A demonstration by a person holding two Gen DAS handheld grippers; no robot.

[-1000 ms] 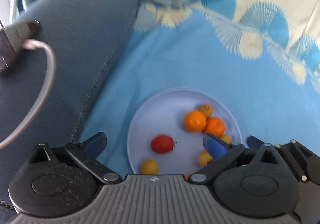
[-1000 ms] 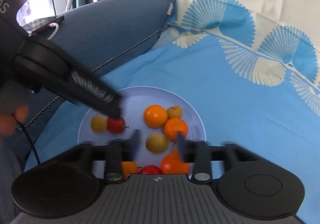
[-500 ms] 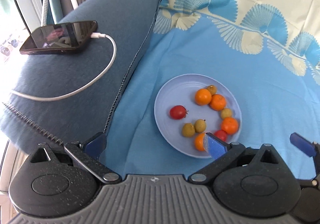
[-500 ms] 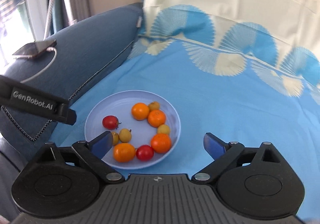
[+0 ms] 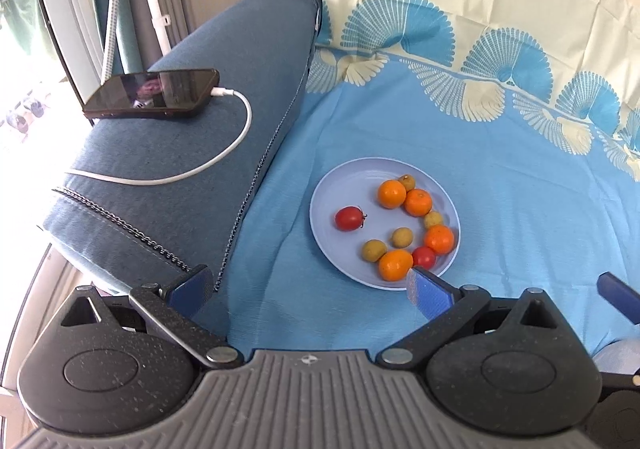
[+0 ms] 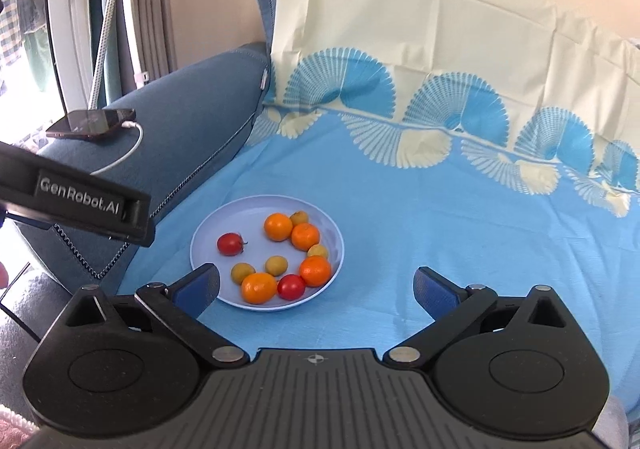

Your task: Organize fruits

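Note:
A pale blue plate (image 5: 332, 185) (image 6: 208, 233) lies on the blue bed sheet. It holds several oranges (image 5: 391, 193) (image 6: 277, 226), two red tomatoes (image 5: 349, 217) (image 6: 229, 243) and several small yellow-green fruits (image 5: 374, 249) (image 6: 243, 272). One tomato sits apart at the plate's left. My left gripper (image 5: 308, 287) is open and empty, held back above the plate's near left side. My right gripper (image 6: 316, 287) is open and empty, above the sheet just right of the plate's near edge. The left gripper's body (image 6: 76, 197) shows at the left of the right wrist view.
A blue cushion (image 5: 180, 153) (image 6: 180, 121) lies left of the plate with a black phone (image 5: 154, 93) (image 6: 92, 123) and white cable (image 5: 224, 153) on it. A cream pillow (image 6: 420, 33) stands at the back. Window and curtains are at far left.
Both grippers have pulled up and back from the plate, so it looks smaller and farther. The right gripper's jaws have spread from nearly closed to wide open. The fruits have not moved.

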